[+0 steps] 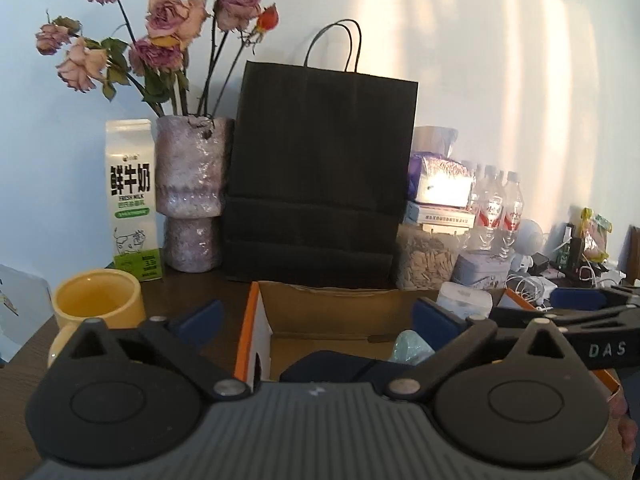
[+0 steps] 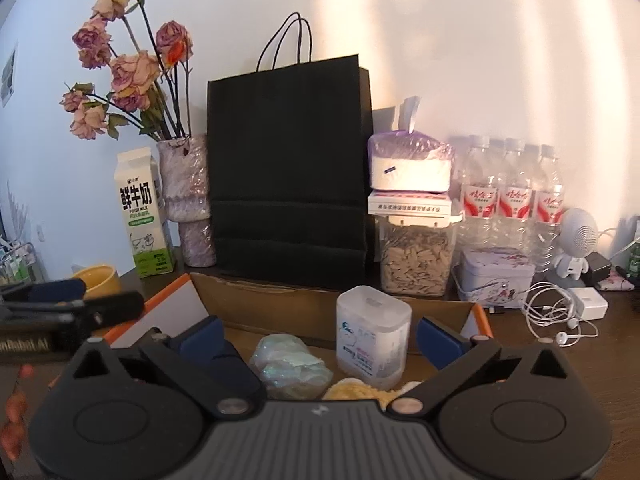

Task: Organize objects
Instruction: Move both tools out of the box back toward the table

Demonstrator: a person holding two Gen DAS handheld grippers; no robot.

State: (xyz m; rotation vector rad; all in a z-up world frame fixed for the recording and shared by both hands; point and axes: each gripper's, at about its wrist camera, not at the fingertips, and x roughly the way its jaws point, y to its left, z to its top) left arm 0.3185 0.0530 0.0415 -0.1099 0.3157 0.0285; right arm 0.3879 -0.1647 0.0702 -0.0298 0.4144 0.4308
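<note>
An open cardboard box with orange edges [image 1: 320, 308] [image 2: 264, 304] stands in front of me on the dark table. In it are a dark blue case [image 1: 332, 366] [image 2: 236, 364], a pale crinkled plastic bundle [image 2: 292, 368] [image 1: 412, 346], a white plastic container [image 2: 374, 334] [image 1: 464, 300] and something yellow fluffy [image 2: 360, 392]. My left gripper [image 1: 316, 316] is open and empty above the box. My right gripper [image 2: 320, 332] is open and empty, its fingers either side of the bundle and container. Each gripper shows at the edge of the other's view.
Behind the box stand a black paper bag [image 1: 320, 176] [image 2: 288, 172], a milk carton [image 1: 130, 200], a vase of dried roses [image 1: 192, 196], a seed jar [image 2: 416, 256], water bottles [image 2: 512, 200] and a tin [image 2: 496, 276]. A yellow mug [image 1: 96, 300] is left; earphones [image 2: 556, 316] right.
</note>
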